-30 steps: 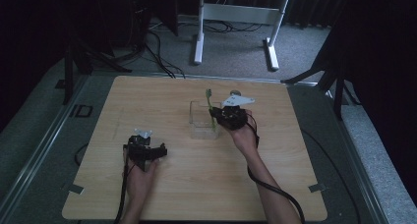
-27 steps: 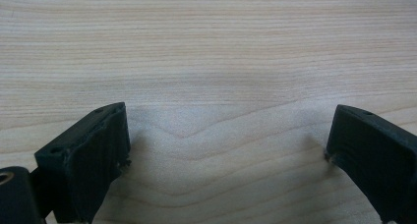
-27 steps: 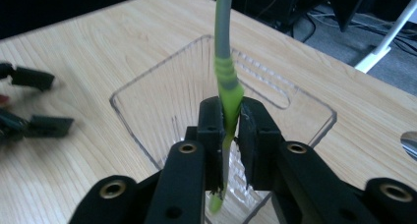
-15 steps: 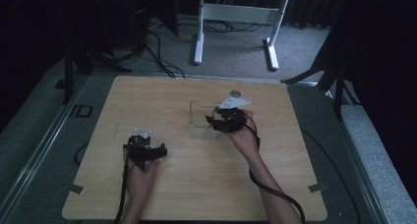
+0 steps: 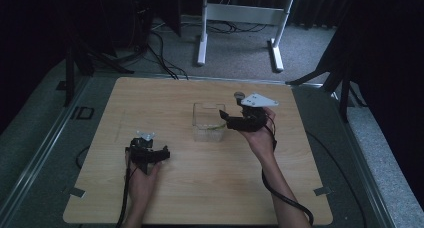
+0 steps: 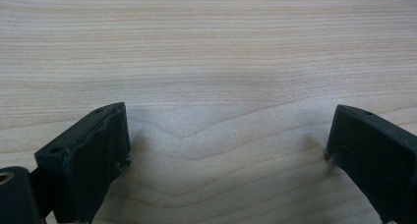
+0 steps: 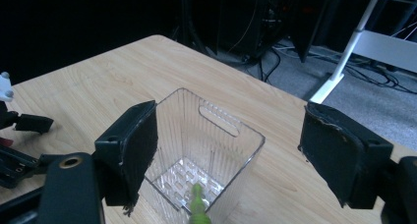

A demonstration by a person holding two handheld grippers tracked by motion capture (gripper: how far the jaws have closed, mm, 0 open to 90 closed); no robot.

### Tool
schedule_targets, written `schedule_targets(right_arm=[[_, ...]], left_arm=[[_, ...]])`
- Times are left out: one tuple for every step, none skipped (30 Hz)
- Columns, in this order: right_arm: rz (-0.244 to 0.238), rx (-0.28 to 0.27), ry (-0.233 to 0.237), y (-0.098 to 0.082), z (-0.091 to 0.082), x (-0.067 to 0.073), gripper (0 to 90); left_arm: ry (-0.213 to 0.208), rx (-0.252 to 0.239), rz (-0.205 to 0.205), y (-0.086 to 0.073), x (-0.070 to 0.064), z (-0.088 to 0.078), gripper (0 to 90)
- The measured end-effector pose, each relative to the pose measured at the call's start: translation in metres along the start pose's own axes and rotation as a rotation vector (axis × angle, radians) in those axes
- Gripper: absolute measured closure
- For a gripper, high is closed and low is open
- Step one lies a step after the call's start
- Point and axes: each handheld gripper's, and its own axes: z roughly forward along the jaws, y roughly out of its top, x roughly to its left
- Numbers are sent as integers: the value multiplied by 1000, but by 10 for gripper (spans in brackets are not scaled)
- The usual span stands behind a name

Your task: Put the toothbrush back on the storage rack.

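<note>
Here: right gripper (image 7: 228, 150) just opened, empty, above clear bin (image 7: 206, 150); green item (image 7: 197, 204) inside, perhaps pen, cropped; left gripper (image 6: 226, 150) open.

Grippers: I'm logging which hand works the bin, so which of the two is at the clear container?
The right gripper, jaws open just above the clear container holding a green item. The left gripper rests apart on bare table.

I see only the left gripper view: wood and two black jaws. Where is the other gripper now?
Observer: The right gripper hangs at the rim of a clear plastic bin, mid-table.
Operator: Does it hold something?
Observer: No. Its jaws have just been opening and stand wide, nothing between them.
Operator: Is the bin empty?
Observer: No. A green stick-like thing lies in it; what it is, I cannot tell.
</note>
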Motion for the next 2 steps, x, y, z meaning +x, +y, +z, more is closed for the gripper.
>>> schedule_targets(right_arm=[[0, -6, 0, 0, -2, 0, 221], [-1, -11, 0, 0, -5, 0, 220]], left_arm=[[0, 0, 0, 0, 0, 0, 30], [0, 0, -1, 0, 0, 0, 30]])
